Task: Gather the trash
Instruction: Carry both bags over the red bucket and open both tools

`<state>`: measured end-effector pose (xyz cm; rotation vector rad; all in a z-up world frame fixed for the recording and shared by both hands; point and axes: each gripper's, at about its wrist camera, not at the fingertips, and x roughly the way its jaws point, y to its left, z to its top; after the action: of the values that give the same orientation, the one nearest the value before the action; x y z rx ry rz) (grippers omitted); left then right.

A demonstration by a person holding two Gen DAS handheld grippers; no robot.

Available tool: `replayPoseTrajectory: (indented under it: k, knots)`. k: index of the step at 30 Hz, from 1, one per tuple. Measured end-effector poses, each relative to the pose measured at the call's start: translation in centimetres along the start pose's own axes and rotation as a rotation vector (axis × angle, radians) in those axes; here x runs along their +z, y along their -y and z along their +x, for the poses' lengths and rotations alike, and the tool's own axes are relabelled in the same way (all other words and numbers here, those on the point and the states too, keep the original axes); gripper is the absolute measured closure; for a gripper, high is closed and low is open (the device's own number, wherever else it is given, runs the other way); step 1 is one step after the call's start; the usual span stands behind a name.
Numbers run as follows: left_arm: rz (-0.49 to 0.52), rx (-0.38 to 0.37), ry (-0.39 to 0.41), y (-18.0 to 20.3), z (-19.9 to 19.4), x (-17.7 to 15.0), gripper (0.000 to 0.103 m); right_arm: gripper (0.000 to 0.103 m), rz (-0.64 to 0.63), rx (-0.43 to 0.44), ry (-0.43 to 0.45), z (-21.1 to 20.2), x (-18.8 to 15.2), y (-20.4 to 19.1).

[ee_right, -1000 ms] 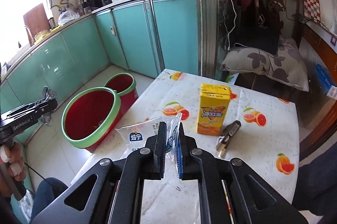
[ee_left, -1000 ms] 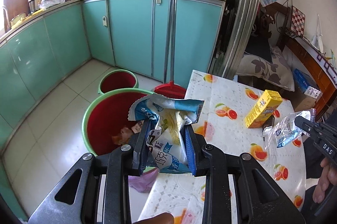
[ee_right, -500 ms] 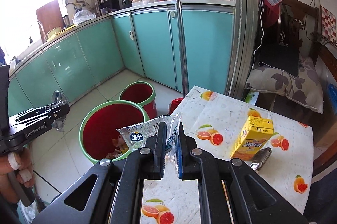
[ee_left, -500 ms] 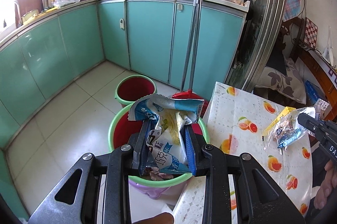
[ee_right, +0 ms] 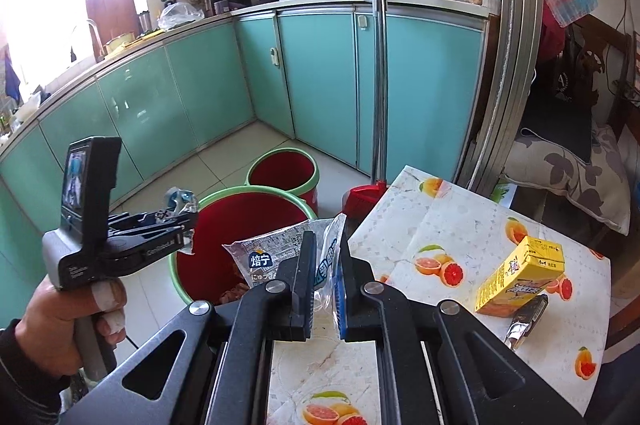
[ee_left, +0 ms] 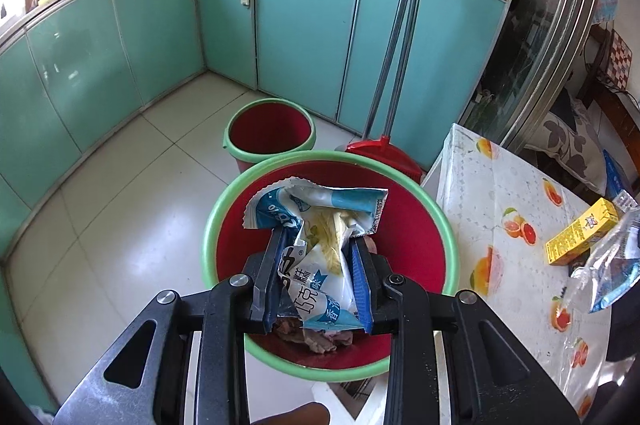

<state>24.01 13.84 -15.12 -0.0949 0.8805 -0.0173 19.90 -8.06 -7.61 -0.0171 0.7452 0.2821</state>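
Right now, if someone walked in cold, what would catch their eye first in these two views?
Probably the crumpled blue and white wrapper pinched in the left gripper, right above the big red basin with the green rim on the floor. Next, the clear plastic bag clamped in the right gripper at the table's edge, and the yellow drink carton standing on the fruit-print cloth.

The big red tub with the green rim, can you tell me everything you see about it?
The big red tub is round and looks like plastic, red inside and out, with a light green rim. It stands upright on the pale floor tiles, close beside the table, with a smaller red bucket just behind it. Some scraps already lie at its bottom. The left gripper holds a crumpled blue and white wrapper over its opening, not touching the tub.
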Motion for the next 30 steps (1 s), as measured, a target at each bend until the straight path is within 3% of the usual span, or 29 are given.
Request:
replayPoseTrajectory:
  k: [11, 13, 18, 20, 23, 26, 30]
  knots:
    - [-0.003, 0.023, -0.072, -1.1, 4.5, -1.3, 0.073, 0.096, -0.029, -0.007, -0.014, 0.6, -0.2, -0.5]
    - [0.001, 0.029, -0.087, -1.0, 5.0, -1.5, 0.064, 0.096, -0.027, -0.008, -0.018, 0.7, -0.2, -0.5]
    - [-0.018, 0.019, -0.080, -1.1, 5.2, -1.4, 0.027, 0.096, -0.029, -0.019, -0.030, 1.1, -0.4, -0.1]
    - [-0.021, 0.018, -0.068, -1.2, 4.9, -1.3, 0.018, 0.096, -0.029, -0.021, -0.034, 1.2, -0.4, -0.2]
    - [-0.024, 0.005, -0.053, -1.3, 4.3, -1.0, 0.016, 0.096, -0.029, -0.017, -0.039, 1.8, -0.3, -0.4]
    - [-0.033, 0.023, -0.019, -1.7, 3.2, -0.6, 0.000, 0.096, -0.036, -0.001, -0.034, 2.5, 0.0, -0.9]
    - [-0.100, 0.084, 0.055, -3.9, 0.7, 0.0, 0.000, 0.096, -0.059, 0.039, -0.036, 4.4, 0.7, -2.2]
